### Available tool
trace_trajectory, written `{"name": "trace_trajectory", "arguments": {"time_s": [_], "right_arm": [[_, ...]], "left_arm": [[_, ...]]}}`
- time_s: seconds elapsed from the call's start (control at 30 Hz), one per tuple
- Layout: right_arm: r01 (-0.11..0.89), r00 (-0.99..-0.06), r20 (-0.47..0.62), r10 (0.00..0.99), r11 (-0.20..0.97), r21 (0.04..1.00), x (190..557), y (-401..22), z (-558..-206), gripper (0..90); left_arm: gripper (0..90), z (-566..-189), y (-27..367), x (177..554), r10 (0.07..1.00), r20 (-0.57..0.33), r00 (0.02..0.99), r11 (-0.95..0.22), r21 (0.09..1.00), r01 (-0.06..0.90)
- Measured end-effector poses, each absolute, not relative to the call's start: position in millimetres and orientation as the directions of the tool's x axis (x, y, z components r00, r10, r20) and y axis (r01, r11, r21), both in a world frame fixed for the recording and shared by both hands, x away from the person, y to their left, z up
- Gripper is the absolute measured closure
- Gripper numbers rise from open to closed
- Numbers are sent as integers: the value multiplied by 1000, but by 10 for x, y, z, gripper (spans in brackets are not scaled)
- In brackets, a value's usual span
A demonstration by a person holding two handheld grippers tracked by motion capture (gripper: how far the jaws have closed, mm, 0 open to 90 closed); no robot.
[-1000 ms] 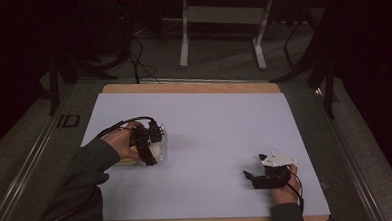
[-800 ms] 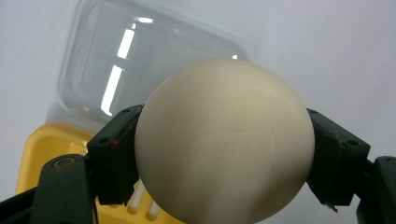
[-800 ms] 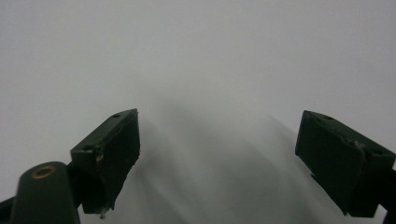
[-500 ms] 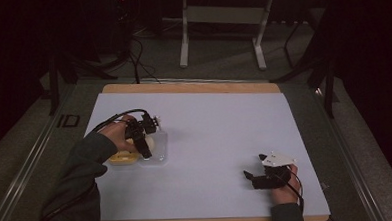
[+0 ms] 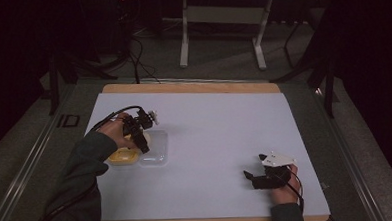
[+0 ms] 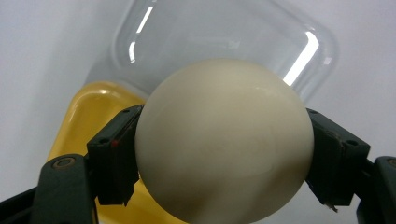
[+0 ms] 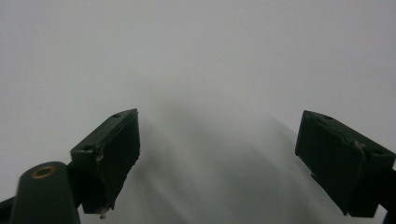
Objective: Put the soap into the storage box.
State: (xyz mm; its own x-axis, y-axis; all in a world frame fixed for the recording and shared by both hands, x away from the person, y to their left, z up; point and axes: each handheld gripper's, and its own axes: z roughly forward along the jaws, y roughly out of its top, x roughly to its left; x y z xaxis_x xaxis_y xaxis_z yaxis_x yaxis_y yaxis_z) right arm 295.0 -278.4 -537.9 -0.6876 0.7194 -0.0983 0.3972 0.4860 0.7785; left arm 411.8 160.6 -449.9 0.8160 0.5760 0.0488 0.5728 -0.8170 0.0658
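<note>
My left gripper (image 6: 223, 156) is shut on a cream-white ball (image 6: 224, 140), one pad pressed against each side of it. It holds the ball just above a yellow tray (image 6: 91, 116) and a clear plastic tray (image 6: 224, 32) that lie side by side. In the high view the left gripper (image 5: 141, 139) points down over the yellow tray (image 5: 120, 157) and the clear tray (image 5: 157, 152) at the table's left. My right gripper (image 5: 250, 177) rests near the front right, jaws wide apart. In its own view the right gripper (image 7: 219, 161) has nothing but the white surface between its jaws.
The white sheet (image 5: 219, 124) covers a wooden board (image 5: 183, 87) on the table. A metal stand (image 5: 220, 19) and cables (image 5: 136, 53) lie on the dark floor beyond the far edge.
My left hand has carried the ball leftward, uncovering the clear tray and ending over the seam with the yellow tray. The right gripper has stayed put.
</note>
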Motion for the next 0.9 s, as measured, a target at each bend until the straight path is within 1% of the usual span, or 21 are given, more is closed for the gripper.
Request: {"name": "trace_trajectory", "arguments": {"time_s": [0.23, 0.43, 0.63, 0.9], "right_arm": [[398, -687, -98, 720, 486, 778, 2950, -2784, -5379, 138], [398, -687, -98, 720, 486, 778, 2951, -2783, -5380, 138], [397, -688, -99, 719, 486, 778, 2951, -2782, -5381, 138], [398, -687, -100, 719, 488, 777, 2951, -2781, -5380, 138]], "left_arm": [[232, -4512, 1699, 4173, 644, 63, 762, -765, 86, 639], [232, -4518, 1755, 4206, 691, 95, 716, -723, 92, 685], [232, -4534, 1806, 4237, 723, 95, 684, -691, 89, 718], [232, -4557, 1900, 4276, 769, 73, 635, -639, 73, 766]]}}
